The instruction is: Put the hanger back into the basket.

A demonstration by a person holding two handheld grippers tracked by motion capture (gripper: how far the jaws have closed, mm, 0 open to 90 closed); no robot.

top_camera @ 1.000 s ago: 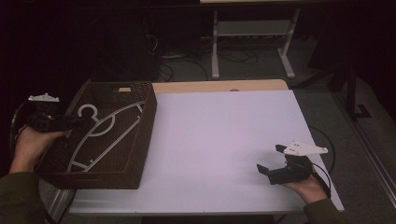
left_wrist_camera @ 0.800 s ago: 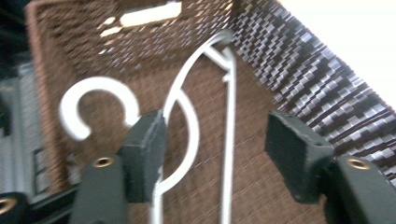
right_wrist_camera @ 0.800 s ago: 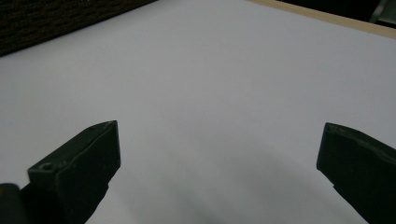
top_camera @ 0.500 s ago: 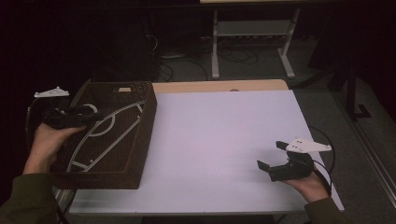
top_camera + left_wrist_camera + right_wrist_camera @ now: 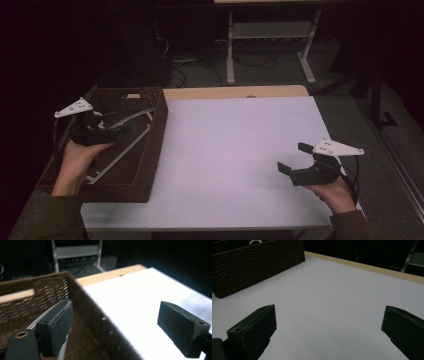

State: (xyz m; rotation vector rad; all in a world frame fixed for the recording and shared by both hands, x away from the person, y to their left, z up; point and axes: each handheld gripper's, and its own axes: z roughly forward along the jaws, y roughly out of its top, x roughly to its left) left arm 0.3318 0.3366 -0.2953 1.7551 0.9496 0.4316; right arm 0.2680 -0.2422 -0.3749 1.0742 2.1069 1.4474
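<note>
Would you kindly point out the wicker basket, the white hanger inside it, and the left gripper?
wicker basket (image 5: 156,131), high view, right wall.
white hanger (image 5: 134,145), high view, lower bar.
left gripper (image 5: 124,128), high view, between its fingertips.

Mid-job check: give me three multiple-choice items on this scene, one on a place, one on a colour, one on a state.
1. Where does the basket stand on the table?
A. left end
B. right end
C. middle

2. What colour is the hanger in the basket?
A. red
B. white
C. green

3. How do the jaws of the left tool stand?
A. shut on the hanger
B. shut on nothing
C. open, nothing between them

Key: 1 A, the high view shows the basket at the table's left end. 2 B, pale white wire lies on the dark weave. 3 C, the left tool view shows both pads apart over the basket wall, having just been opening.
</note>
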